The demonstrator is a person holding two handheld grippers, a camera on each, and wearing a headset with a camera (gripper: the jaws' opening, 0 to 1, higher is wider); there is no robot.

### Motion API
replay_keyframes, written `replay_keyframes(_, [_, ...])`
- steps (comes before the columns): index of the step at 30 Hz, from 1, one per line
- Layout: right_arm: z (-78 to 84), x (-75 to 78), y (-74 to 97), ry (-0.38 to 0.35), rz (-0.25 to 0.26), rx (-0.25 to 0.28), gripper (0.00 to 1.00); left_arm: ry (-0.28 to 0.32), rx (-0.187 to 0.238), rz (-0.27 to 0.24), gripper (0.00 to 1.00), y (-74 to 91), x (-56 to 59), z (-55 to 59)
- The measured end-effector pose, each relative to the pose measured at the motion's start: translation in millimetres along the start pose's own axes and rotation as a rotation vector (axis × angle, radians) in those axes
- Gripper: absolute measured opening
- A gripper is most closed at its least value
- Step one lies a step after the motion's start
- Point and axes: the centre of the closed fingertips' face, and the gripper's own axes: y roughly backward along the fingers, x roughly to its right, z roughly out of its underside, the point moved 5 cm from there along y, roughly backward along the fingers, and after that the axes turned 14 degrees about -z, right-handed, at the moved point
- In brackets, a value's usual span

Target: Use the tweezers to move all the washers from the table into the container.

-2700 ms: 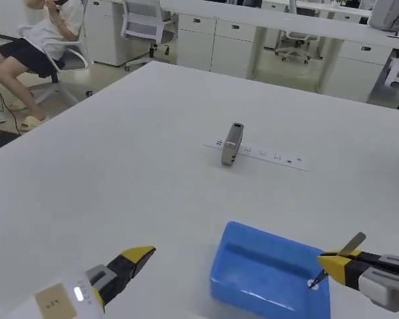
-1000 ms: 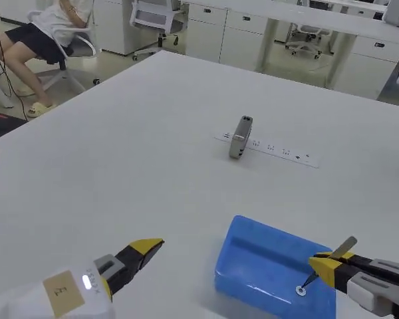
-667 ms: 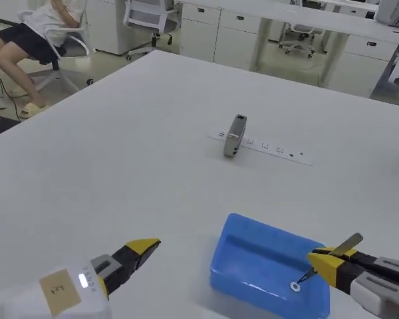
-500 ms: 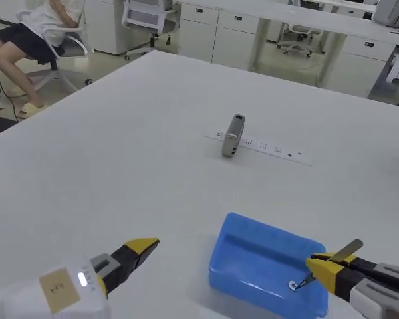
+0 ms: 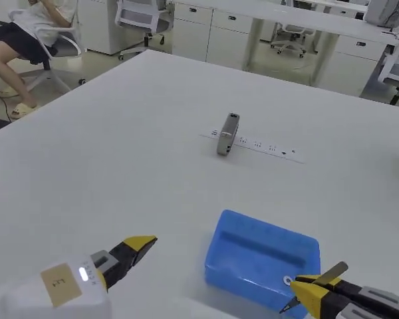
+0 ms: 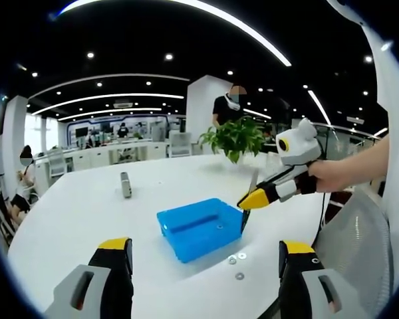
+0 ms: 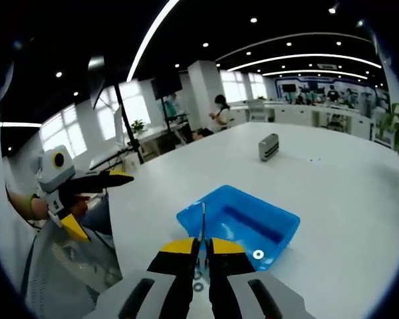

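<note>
We had the right gripper (image 7: 201,243) clenched on the tweezers (image 7: 203,219) and the left gripper (image 6: 204,247) released, grasping nothing. One washer (image 7: 258,254) lay in the blue container (image 7: 279,222), and a few loose washers (image 6: 231,260) lay on the table (image 5: 120,146) just beside its near wall. We judged that these flat washers, lying near the table's edge, could skid off under the tips or spring from a poor pinch. We could read no writing, and the tan tag (image 5: 56,284) on the left gripper bore a mark too small to make out.
</note>
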Motion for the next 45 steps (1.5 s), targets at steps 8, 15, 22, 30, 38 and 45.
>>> replay_keyframes(8, [20.1,-1.4,-8.1,-0.039,-0.017,-0.035,0.03,-0.007,-0.012,0.01,0.92,-0.3,1.7,1.6])
replay_keyframes(15, [30.8,-0.2,-13.6,-0.056,-0.022,-0.054,0.03,-0.009,-0.018,0.011,0.92,-0.4,1.5,2.5])
replay_keyframes(22, [39.1,-0.1,-18.7,-0.07,-0.038,-0.058,0.03,-0.007,-0.027,0.013,0.92,-0.7,1.3,3.6])
replay_keyframes(30, [42.6,-1.1,-18.1,-0.042,-0.033,-0.075,0.03,-0.009,-0.034,0.017,0.91,-1.0,1.8,4.7])
replay_keyframes(38, [43.3,-5.7,-19.6,0.027,-0.036,-0.082,0.03,-0.017,-0.037,0.027,0.91,-1.5,3.9,5.1])
replay_keyframes(45, [47.2,-19.3,-20.9,0.119,-0.014,-0.112,0.04,-0.028,-0.068,0.025,0.91,-2.0,4.3,10.1])
